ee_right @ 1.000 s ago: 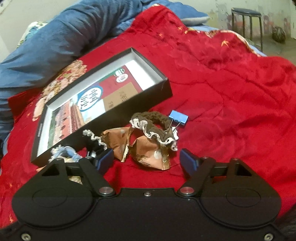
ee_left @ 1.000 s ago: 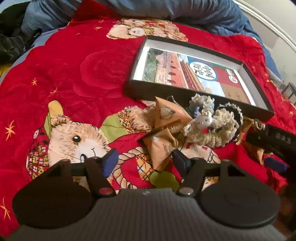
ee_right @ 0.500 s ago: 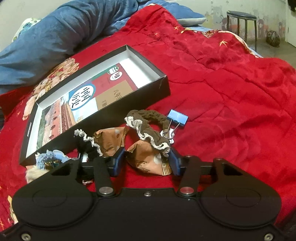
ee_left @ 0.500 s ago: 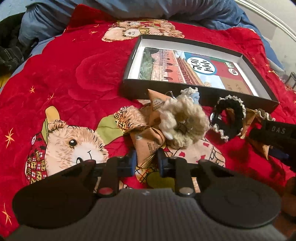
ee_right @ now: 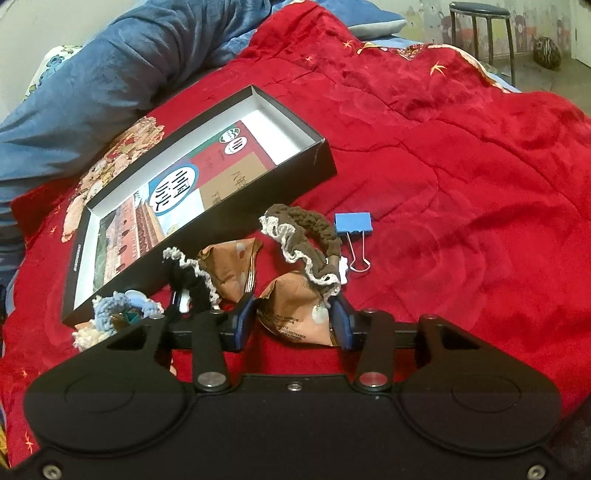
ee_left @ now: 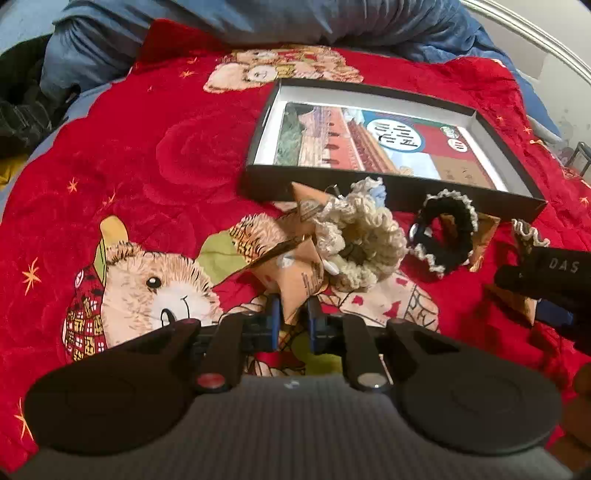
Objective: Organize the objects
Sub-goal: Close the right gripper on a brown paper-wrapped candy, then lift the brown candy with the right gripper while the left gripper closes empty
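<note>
Red bear-print quilt (ee_left: 147,155) spread over a bed, blue duvet (ee_right: 122,74) bunched beyond the box, black stool (ee_right: 480,22) on bare floor past the quilt's far edge in the right view.

Black box (ee_left: 391,192), open and shallow, flat on quilt; printed card lining the bottom. Long axis across the frame in the left view, running diagonally away toward the upper right in the right view.

Along the box's near wall, a loose row on the quilt: cream scrunchie (ee_left: 365,243), black scrunchie (ee_left: 447,236) with pale lace trim, brown scrunchie (ee_right: 306,236) with white trim, blue scrunchie (ee_right: 110,306) at the box's near corner. Blue clip (ee_right: 352,223) just beside brown scrunchie on the side away from the box, wire handles pointing toward camera.

Three brown packets visible near the box. Left packet (ee_left: 291,273) touching cream scrunchie, one corner pointing down into left claw (ee_left: 291,325); jaws closing, blue pads pinching that corner. Right packet (ee_right: 295,310) partly under brown scrunchie, long axis across the frame; right claw (ee_right: 291,325) closing, pads pressed on both its ends. Third packet (ee_right: 229,266) between black scrunchie and right packet, untouched.

Right claw's black body also at the right edge of the left view.
</note>
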The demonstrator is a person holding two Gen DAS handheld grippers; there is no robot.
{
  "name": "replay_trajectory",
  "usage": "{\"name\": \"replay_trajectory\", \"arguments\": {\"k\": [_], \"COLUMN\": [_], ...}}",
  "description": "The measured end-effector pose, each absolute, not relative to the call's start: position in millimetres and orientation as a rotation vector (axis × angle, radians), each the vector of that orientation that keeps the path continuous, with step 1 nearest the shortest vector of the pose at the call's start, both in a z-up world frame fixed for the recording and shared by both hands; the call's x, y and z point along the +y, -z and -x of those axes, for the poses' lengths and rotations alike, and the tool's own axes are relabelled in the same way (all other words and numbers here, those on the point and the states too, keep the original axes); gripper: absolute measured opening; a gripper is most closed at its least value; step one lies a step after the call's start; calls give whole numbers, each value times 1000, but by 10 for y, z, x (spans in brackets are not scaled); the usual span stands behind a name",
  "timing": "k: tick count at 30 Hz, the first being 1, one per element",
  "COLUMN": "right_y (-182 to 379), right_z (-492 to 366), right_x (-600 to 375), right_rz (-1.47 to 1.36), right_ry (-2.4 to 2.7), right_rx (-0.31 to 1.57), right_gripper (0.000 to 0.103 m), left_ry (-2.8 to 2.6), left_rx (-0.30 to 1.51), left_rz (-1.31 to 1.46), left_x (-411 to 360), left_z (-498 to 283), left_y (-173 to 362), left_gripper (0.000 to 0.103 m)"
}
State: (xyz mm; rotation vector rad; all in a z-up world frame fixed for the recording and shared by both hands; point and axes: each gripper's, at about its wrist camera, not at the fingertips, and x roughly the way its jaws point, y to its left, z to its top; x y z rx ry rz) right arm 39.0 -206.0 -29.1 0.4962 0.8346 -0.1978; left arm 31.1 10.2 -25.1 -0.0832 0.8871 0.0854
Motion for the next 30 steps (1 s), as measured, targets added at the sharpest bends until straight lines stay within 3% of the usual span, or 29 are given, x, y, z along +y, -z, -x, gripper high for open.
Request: {"name": "replay_trajectory", "arguments": {"k": [30], "right_y": [16], "right_z": [45], "right_x": [-2004], "right_rz": [-540], "right_ry": [45], "right_rx": [744], "right_gripper": [40], "left_ry": [-71], "left_rx": [775], "left_rz": [-11], "left_x": [5], "left_z": [-19], "left_y": [40], "left_gripper": [15]}}
